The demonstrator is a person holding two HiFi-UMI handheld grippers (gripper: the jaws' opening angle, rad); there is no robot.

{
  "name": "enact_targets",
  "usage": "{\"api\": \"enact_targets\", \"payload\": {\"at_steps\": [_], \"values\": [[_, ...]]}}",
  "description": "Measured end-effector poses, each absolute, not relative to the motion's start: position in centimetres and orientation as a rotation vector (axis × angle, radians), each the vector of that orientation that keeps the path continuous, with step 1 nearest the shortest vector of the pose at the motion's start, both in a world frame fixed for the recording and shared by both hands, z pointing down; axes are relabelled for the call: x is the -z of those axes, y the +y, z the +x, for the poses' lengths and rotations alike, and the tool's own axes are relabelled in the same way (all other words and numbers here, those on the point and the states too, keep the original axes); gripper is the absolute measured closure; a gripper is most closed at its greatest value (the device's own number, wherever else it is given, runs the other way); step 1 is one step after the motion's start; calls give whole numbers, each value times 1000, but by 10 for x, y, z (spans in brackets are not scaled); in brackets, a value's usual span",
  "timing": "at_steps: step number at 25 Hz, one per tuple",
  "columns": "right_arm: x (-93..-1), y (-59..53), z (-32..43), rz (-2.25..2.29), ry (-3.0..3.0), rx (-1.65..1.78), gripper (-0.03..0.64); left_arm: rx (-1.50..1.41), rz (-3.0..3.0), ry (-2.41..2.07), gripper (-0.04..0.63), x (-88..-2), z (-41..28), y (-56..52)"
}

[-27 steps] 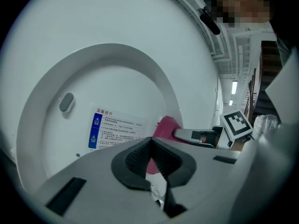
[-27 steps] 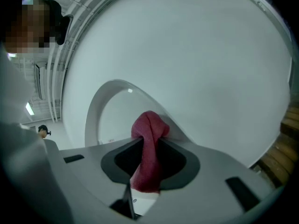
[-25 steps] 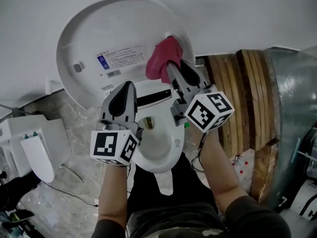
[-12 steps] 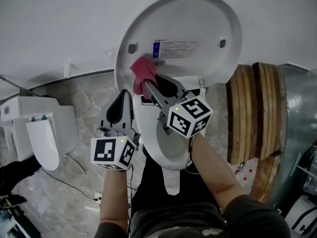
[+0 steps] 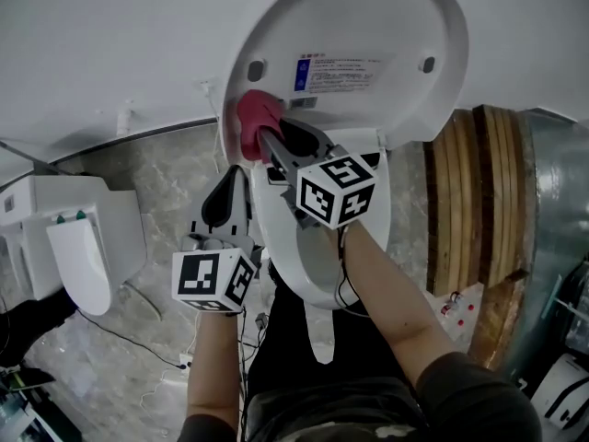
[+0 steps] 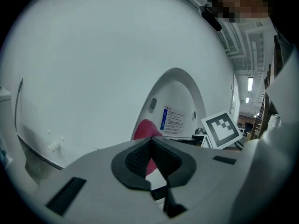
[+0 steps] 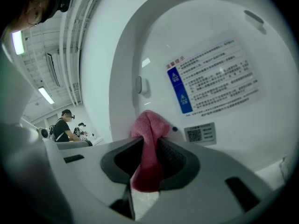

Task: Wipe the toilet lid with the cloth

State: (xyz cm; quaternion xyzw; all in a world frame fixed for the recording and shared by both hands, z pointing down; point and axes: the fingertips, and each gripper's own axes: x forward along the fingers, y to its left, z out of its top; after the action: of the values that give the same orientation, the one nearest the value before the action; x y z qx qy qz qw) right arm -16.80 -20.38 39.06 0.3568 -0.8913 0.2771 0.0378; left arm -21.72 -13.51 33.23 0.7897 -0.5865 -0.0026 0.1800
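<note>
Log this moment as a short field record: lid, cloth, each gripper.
lid: raised, inner side with label facing the person
cloth: red, at the lid's lower left edge, seemingly touching it
right gripper: shut on the cloth
left gripper: shut, empty, low beside the seat, off the lid

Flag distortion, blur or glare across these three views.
Head view: even light, sharp, no glare on the toilet lid. Left gripper view: strong fisheye, black corners, mosaic patch top right. Right gripper view: same fisheye, small highlight on the lid, pink cloth and label in focus.
</note>
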Motion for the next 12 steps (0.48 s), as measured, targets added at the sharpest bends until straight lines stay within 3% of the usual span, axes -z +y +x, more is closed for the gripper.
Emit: {"api": "enact_targets", "payload": {"at_steps": [12], "values": [[-399, -231, -3, 1332, -2653, -886, 532, -7, 2254, -1599, 589, -347, -110, -164]]}}
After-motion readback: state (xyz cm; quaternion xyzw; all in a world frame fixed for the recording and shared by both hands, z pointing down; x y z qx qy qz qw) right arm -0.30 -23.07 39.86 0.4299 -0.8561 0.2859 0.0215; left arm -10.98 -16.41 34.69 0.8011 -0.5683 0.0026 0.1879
